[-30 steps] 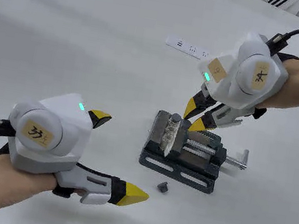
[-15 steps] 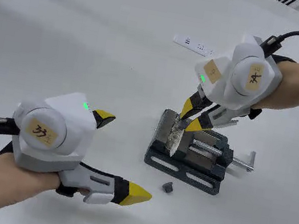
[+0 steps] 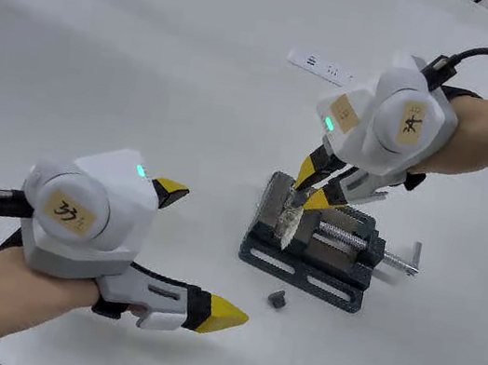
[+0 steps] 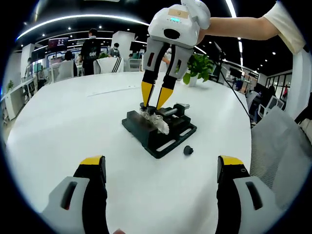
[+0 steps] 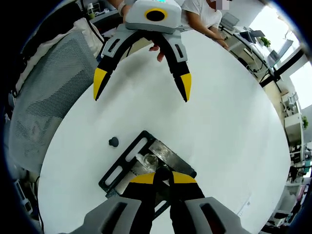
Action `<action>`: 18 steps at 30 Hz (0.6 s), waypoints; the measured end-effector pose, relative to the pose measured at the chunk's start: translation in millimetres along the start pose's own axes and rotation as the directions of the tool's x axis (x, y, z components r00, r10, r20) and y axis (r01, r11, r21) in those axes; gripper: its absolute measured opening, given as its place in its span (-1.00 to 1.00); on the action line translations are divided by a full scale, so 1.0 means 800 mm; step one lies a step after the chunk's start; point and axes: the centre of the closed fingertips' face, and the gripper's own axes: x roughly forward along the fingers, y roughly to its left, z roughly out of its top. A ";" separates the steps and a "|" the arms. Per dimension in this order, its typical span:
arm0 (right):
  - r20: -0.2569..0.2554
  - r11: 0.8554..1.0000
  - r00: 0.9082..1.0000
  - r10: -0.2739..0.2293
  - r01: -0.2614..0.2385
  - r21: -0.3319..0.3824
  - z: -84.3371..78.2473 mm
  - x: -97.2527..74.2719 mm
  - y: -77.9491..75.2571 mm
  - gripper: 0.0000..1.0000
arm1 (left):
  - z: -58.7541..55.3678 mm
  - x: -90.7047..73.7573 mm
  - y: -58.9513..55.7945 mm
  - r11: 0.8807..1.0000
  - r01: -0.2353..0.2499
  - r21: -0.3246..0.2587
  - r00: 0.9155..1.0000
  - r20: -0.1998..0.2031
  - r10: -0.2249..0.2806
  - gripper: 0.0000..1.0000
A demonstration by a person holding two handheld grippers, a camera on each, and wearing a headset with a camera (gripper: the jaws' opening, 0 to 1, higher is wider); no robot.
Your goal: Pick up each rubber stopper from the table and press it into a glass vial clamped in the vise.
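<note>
A black vise (image 3: 338,278) (image 4: 168,139) (image 5: 120,168) stands on the white table and clamps clear glass vials (image 3: 288,222) (image 4: 160,124) (image 5: 148,160). My right gripper (image 3: 313,186) (image 4: 155,100) (image 5: 163,178) points down at the vials' far end, its jaws nearly together on a dark rubber stopper (image 5: 163,172) that sits right at a vial's mouth. One loose stopper (image 3: 277,298) (image 4: 187,150) (image 5: 113,142) lies on the table in front of the vise. My left gripper (image 3: 201,253) (image 4: 161,165) (image 5: 141,87) is held open and empty to the left of the vise.
A white power strip (image 3: 321,66) lies on the table behind the vise. The vise's screw handle (image 3: 400,262) sticks out to the right. In the left gripper view, people, desks and a plant stand beyond the table's far edge. Bare tabletop surrounds the vise.
My right gripper has come down and slightly left onto the vials in the vise. The left gripper has stayed in place, open.
</note>
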 end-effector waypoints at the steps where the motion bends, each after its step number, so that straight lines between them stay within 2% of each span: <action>1: -0.002 1.000 1.000 0.000 0.000 0.000 0.000 0.000 -0.001 -0.90 | 0.000 0.000 0.000 1.000 0.000 0.000 1.000 -0.001 0.000 0.88; 14: -0.036 1.000 0.999 0.024 -0.024 -0.006 0.001 0.000 0.000 -0.91 | -0.005 0.000 0.005 1.000 -0.001 -0.008 1.000 -0.001 0.001 0.87; 18: -0.059 0.999 0.998 0.035 -0.032 0.043 0.004 0.000 0.001 -0.91 | -0.006 0.000 0.005 1.000 -0.002 -0.011 1.000 -0.002 0.002 0.86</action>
